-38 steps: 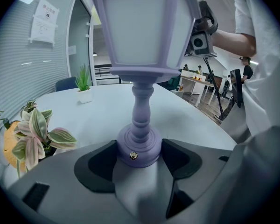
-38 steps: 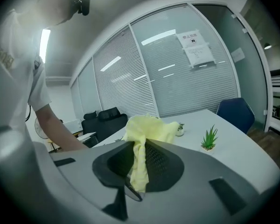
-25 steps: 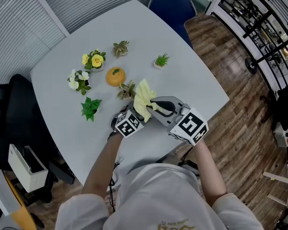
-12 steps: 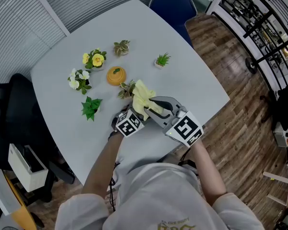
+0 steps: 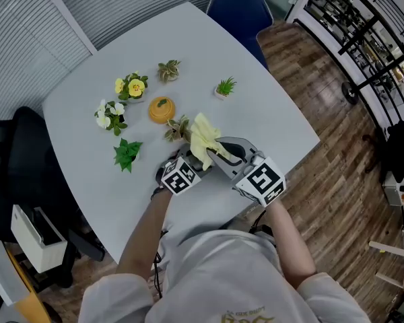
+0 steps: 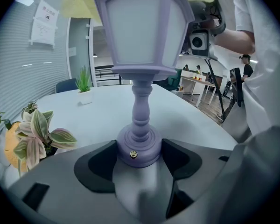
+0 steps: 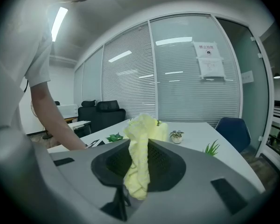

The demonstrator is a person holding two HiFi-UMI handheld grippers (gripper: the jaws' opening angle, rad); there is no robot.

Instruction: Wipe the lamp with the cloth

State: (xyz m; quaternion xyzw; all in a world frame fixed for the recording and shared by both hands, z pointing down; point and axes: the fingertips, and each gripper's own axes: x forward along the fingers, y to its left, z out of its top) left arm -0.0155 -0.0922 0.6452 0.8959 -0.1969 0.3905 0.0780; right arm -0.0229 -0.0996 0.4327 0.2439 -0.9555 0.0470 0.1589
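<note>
The lamp (image 6: pixel 141 55) is held by its round base, which is clamped between the jaws of the left gripper (image 6: pixel 139 154). It is seen standing upright through the centre and top of the left gripper view, lilac in colour, with a pale lantern-shaped shade. The yellow cloth (image 7: pixel 140 157) is pinched between the closed jaws of the right gripper (image 7: pixel 139 167) at the centre of the right gripper view. Its folds are also seen laid against the top of the shade, along the upper edge of the left gripper view. In the head view both grippers are found close together at the centre of the frame, over the near part of the white table (image 5: pixel 256 106). Small potted plants (image 5: pixel 132 85) are spread over the upper left of the table, and an orange pot (image 5: pixel 161 108) is placed among them.
</note>
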